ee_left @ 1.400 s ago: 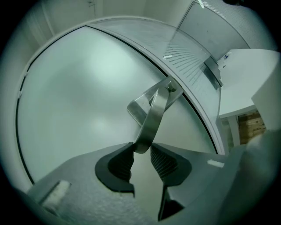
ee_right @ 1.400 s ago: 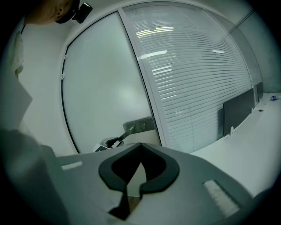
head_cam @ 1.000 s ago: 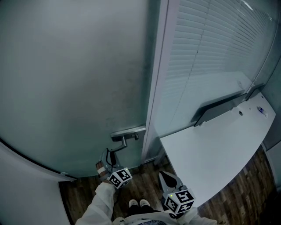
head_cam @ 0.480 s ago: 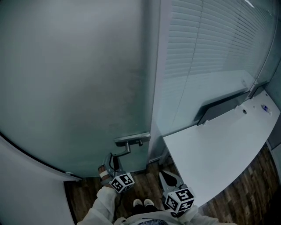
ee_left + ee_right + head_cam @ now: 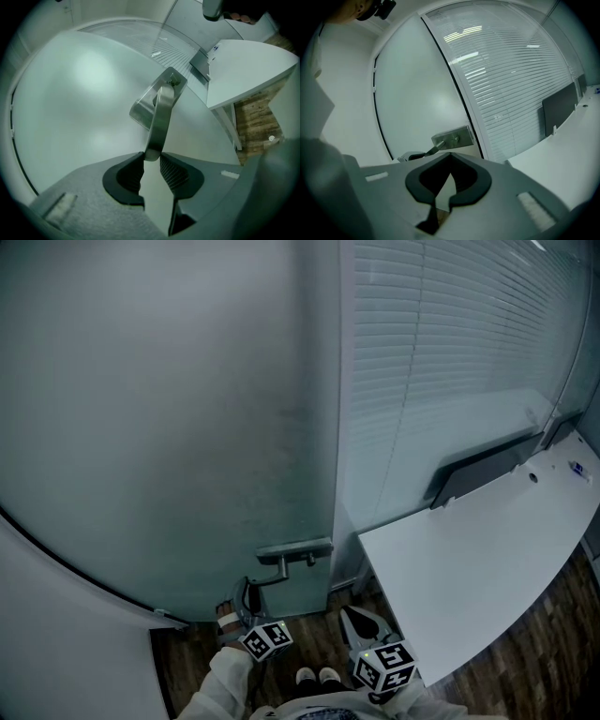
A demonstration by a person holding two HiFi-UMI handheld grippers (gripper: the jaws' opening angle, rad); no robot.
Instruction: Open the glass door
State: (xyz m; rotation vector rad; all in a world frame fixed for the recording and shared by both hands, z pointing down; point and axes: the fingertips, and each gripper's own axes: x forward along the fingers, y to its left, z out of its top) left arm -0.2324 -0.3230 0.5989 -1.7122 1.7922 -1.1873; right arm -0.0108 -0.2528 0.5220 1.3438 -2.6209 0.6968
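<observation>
Left tongs (image 5: 151,158) pinch the lever handle (image 5: 160,112) by its very tip; right tongs (image 5: 450,155) closed, empty.
Jaws just tightened slightly. Glass door (image 5: 169,427) dead ahead. Risk: the shallow bite on smooth metal slips off under pull.

Your right gripper's (image 5: 450,157) jaws meet at the tips. Past them, the lever handle (image 5: 435,150) of the glass door (image 5: 417,89) slants down-left from its plate (image 5: 453,137) — slatted blinds (image 5: 511,79) stand to its right.
</observation>
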